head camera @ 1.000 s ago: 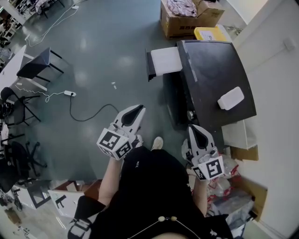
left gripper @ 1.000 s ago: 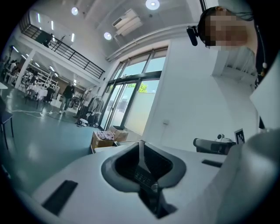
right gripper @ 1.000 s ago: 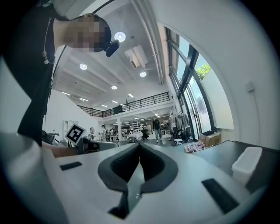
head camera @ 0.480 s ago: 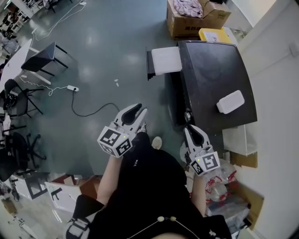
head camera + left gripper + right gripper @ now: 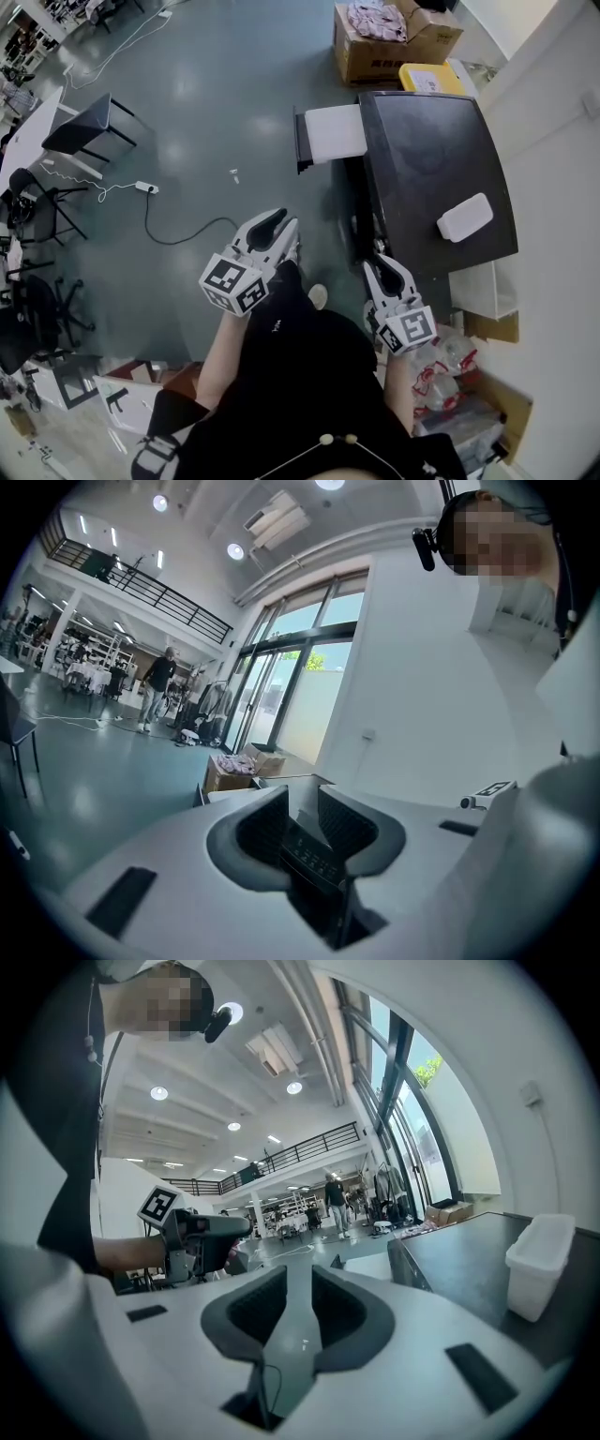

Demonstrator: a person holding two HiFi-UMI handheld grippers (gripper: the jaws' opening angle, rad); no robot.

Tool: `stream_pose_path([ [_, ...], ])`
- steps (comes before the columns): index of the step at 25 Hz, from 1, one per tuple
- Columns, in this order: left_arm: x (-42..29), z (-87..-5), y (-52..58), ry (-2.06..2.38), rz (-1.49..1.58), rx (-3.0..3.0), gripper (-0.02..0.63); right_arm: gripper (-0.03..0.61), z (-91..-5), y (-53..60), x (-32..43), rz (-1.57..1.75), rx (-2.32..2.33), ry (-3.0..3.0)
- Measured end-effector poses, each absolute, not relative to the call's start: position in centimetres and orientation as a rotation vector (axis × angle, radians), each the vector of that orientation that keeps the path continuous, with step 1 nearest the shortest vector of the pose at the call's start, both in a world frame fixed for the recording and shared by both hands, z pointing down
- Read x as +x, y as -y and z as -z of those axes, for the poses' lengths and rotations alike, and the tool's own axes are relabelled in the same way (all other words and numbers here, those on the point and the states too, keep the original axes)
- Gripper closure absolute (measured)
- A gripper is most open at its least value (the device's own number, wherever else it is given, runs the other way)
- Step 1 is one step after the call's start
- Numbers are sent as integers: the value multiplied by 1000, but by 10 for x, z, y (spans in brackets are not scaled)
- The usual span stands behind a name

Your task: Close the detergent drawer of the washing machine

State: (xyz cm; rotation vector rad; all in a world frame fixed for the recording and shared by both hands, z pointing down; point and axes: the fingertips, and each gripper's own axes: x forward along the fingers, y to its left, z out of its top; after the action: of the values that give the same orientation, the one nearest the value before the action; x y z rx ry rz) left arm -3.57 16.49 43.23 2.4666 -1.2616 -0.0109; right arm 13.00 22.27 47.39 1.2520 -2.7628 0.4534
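Your detergent drawer [image 5: 333, 133] juts left from the washing machine [image 5: 431, 169] over open floor [image 5: 216, 103]; left fingers [image 5: 261, 829] spread, right fingers [image 5: 251, 1309] opening, both empty.

Washing machine top [image 5: 422, 150] dark, glossy; floor [image 5: 206, 94] smooth, shiny.

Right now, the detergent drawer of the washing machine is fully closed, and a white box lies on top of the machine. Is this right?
Not quite. The detergent drawer is open: in the head view it sticks out from the front of the washing machine. The white box does lie on top of the machine.
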Motion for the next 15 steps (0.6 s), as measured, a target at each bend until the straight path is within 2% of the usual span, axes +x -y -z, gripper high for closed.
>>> stream_pose_path([
  [7, -53, -446, -111, 1252, -27, 2473, 528, 489, -484, -165, 110, -456, 1275, 2693],
  [15, -95, -488, -30, 1229, -117, 2398, 520, 471, -497, -78, 46, -484, 1176, 2671],
])
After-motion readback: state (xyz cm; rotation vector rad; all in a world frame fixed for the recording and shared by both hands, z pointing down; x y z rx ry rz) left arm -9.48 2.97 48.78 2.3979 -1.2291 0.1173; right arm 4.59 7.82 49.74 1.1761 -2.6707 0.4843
